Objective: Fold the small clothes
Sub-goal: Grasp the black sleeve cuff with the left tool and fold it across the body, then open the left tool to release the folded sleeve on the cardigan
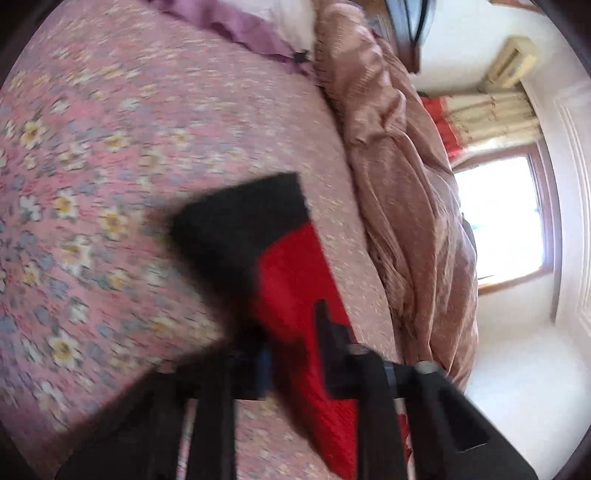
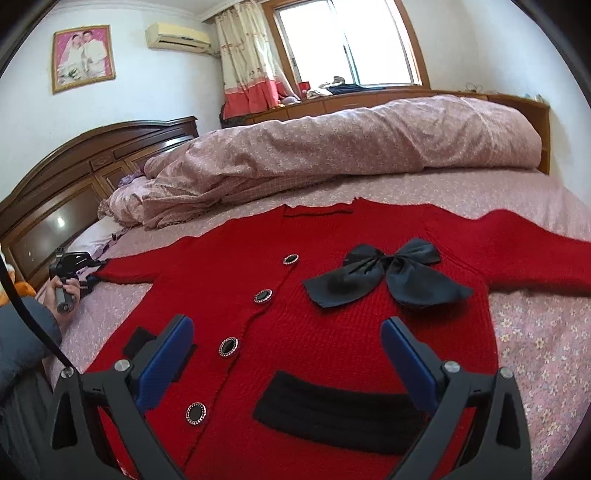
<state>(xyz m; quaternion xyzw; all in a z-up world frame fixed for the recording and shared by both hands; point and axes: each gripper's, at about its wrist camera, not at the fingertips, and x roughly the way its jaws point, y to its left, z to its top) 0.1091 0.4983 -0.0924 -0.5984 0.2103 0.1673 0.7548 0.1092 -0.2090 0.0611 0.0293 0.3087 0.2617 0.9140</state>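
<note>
A small red knit cardigan (image 2: 317, 295) lies spread flat, front up, on the pink floral bed (image 2: 535, 332). It has several black buttons, a black bow (image 2: 388, 277) and a black pocket band (image 2: 332, 410). My right gripper (image 2: 288, 332) is open above its lower front, touching nothing. My left gripper (image 1: 291, 325) is at the end of the left sleeve (image 1: 295, 280), its jaws closed on the red sleeve near the black cuff (image 1: 243, 218); the view is blurred. It also shows in the right wrist view (image 2: 88, 273) at the sleeve's tip.
A rumpled pink duvet (image 2: 332, 147) lies along the far side of the bed. A dark wooden headboard (image 2: 92, 166) stands at the left. A window (image 2: 347, 40) and curtain are behind. A purple pillow edge (image 1: 240, 26) shows in the left wrist view.
</note>
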